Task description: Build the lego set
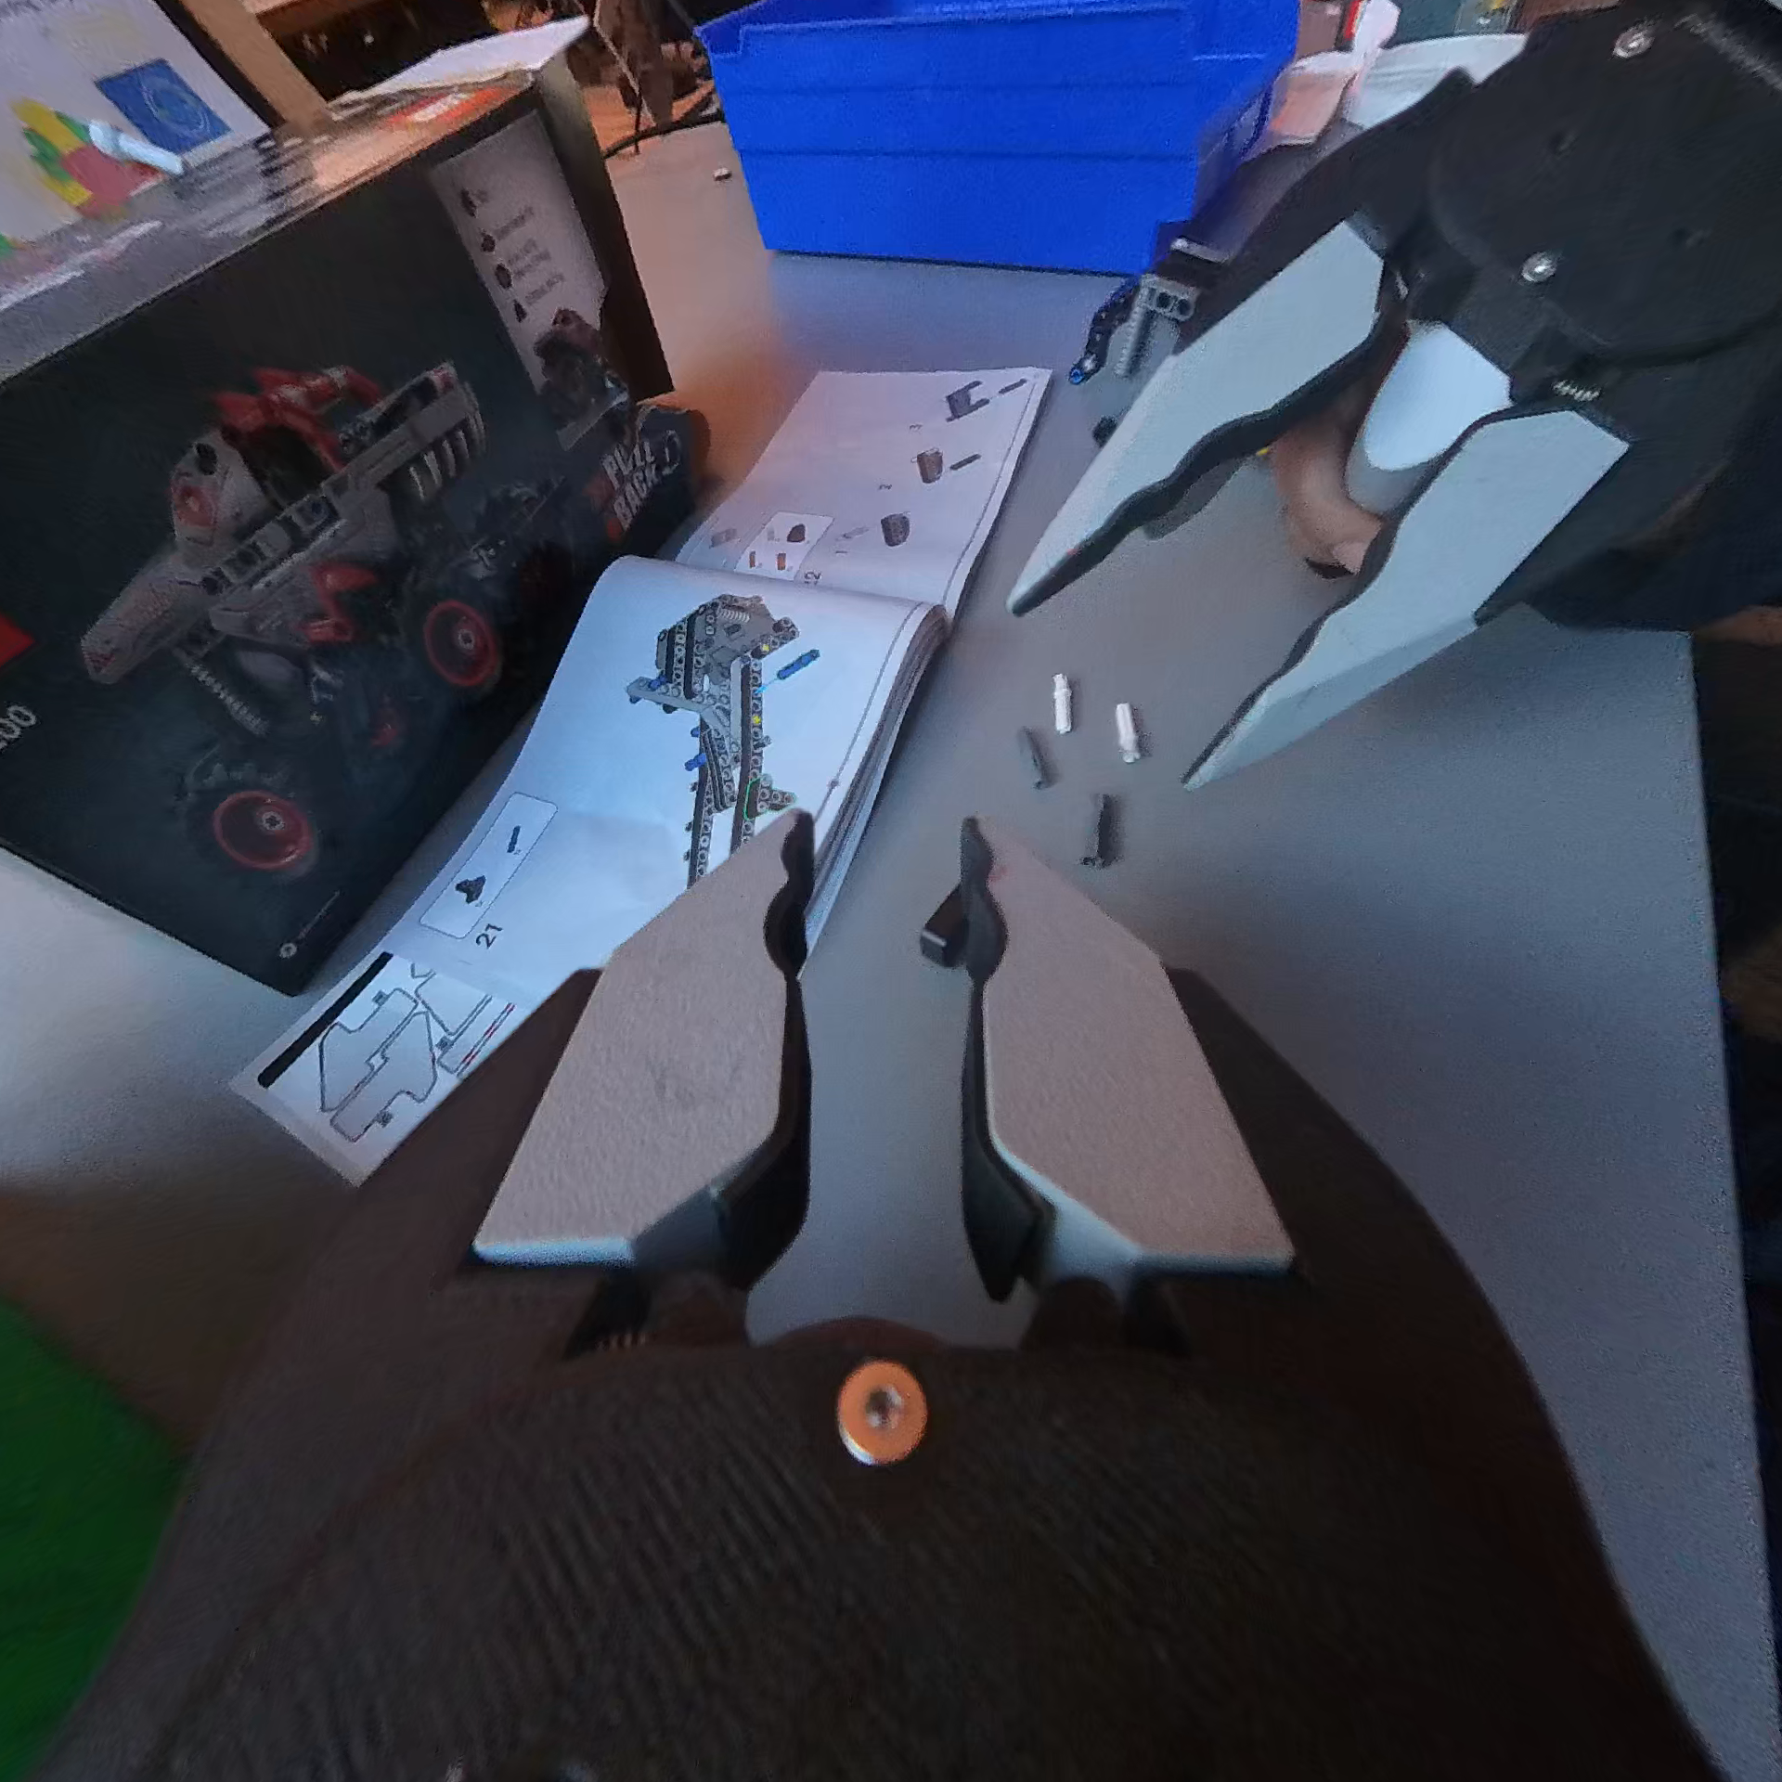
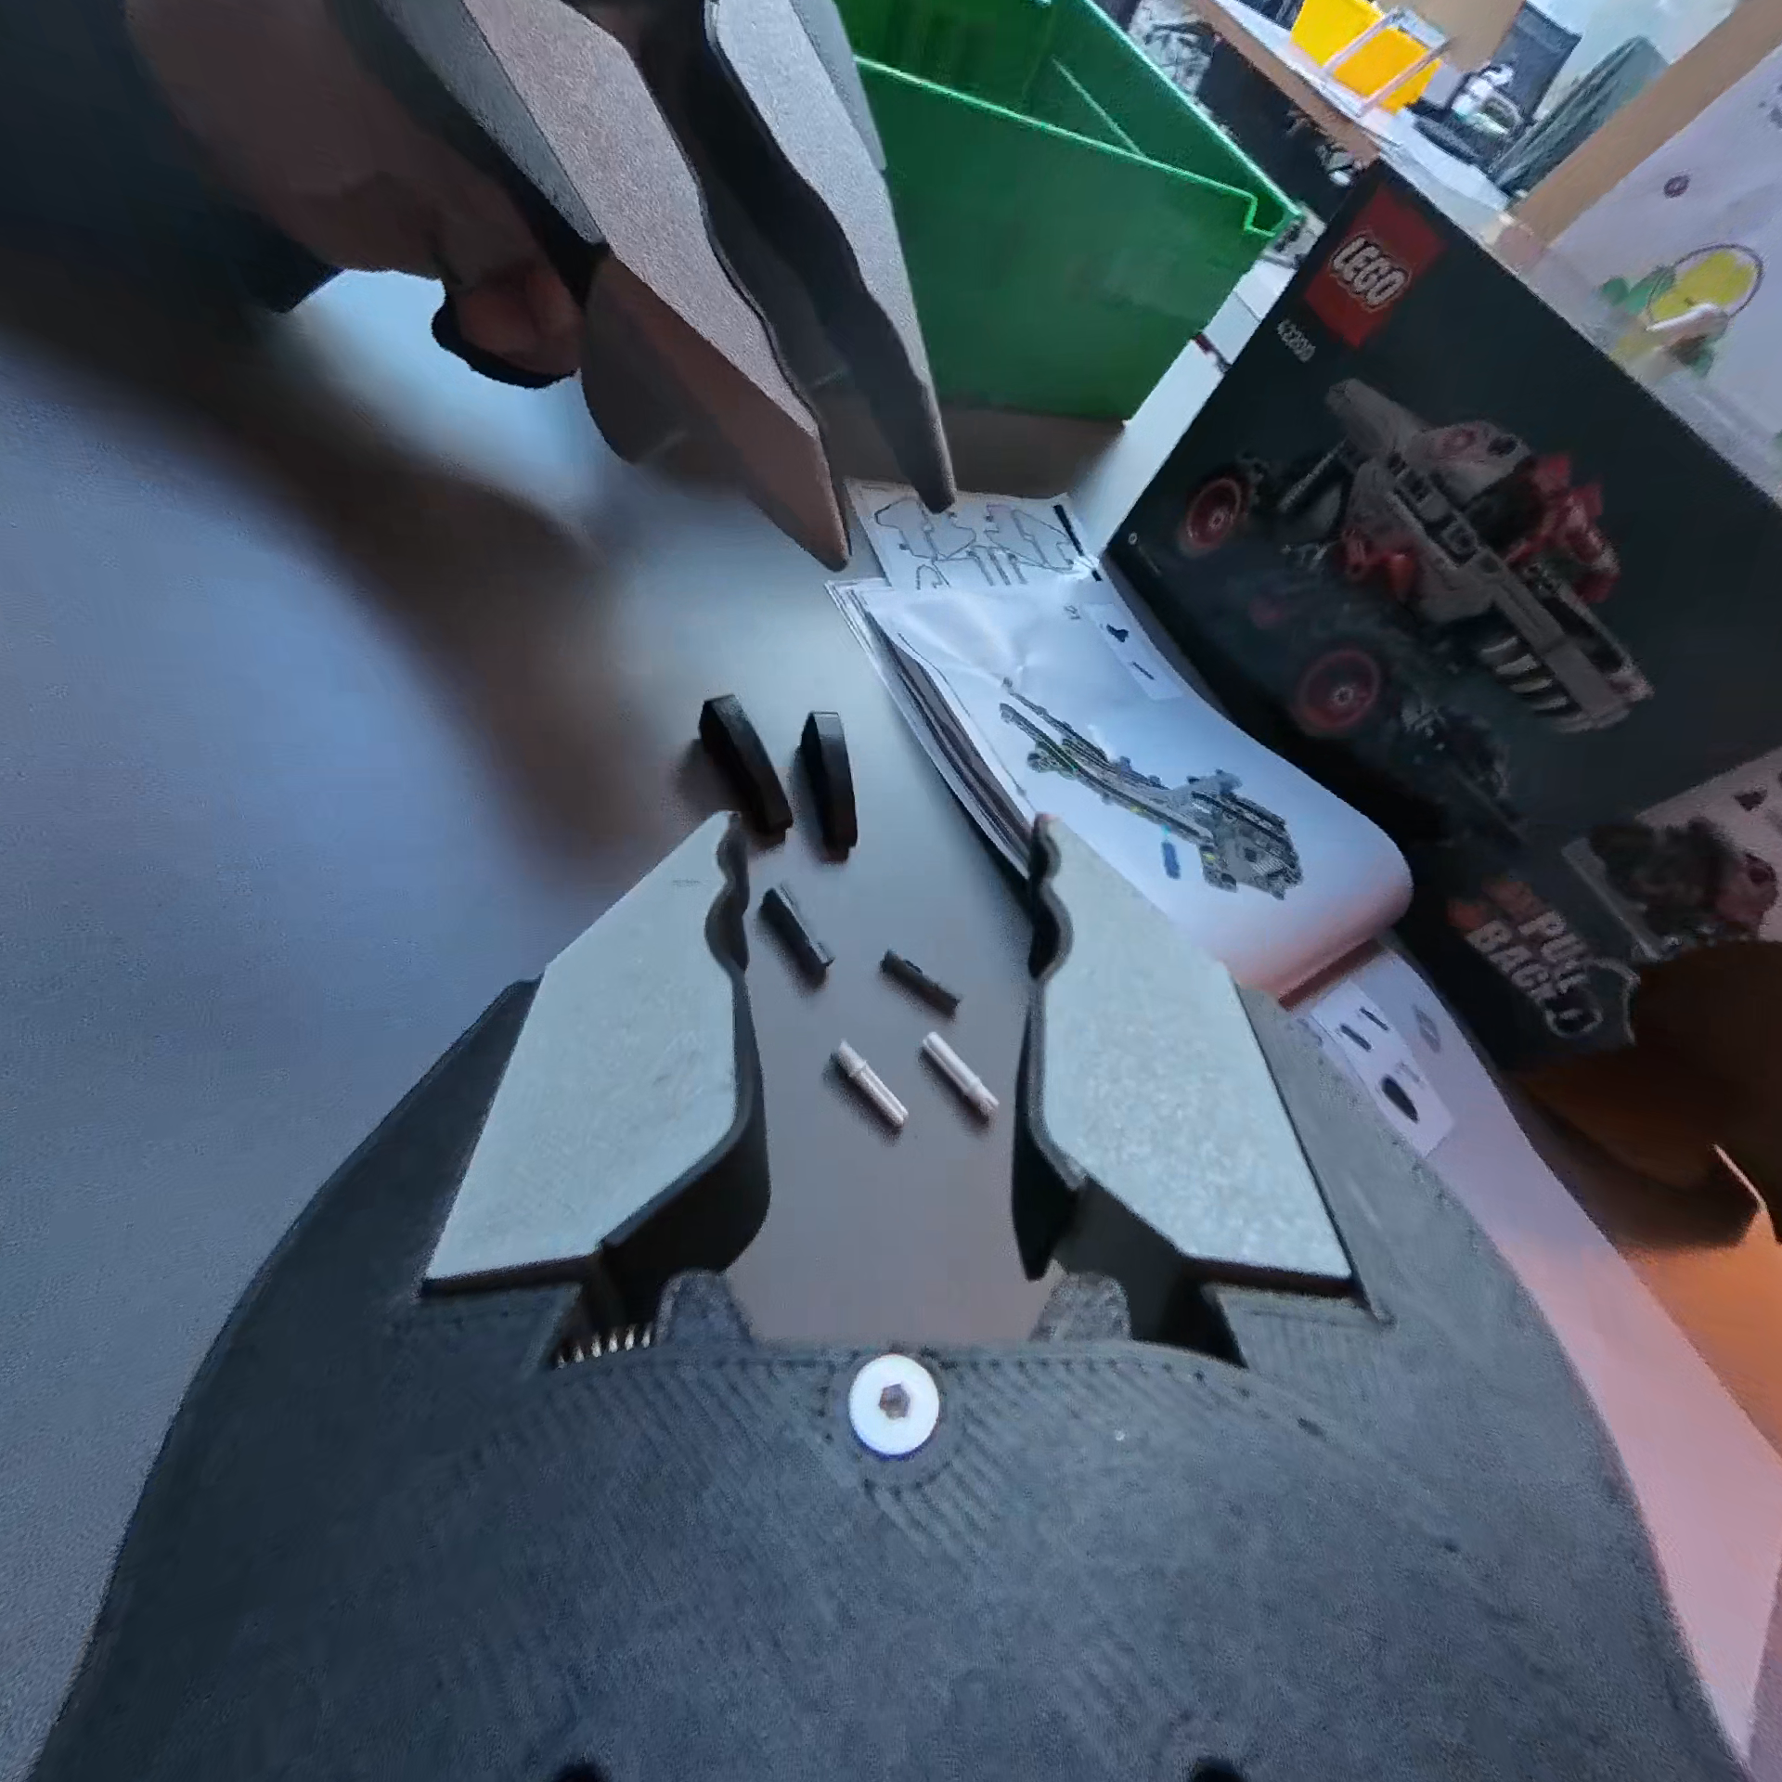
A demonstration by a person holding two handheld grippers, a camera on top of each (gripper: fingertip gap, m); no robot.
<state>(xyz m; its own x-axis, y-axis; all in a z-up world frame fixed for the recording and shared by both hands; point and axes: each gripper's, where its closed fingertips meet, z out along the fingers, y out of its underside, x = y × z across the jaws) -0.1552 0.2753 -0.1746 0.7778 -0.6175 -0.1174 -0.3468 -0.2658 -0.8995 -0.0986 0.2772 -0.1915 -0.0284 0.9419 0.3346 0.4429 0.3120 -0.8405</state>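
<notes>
We hold the left claw and right claw spread and empty above the counter. Loose pins and curved black pieces lie unassembled beside the open instruction booklet; most building remains.

The left gripper is held low over the table with its jaws parted and nothing between them. The right gripper is likewise spread wide and empty, angled down toward the table, facing the left gripper.
</notes>
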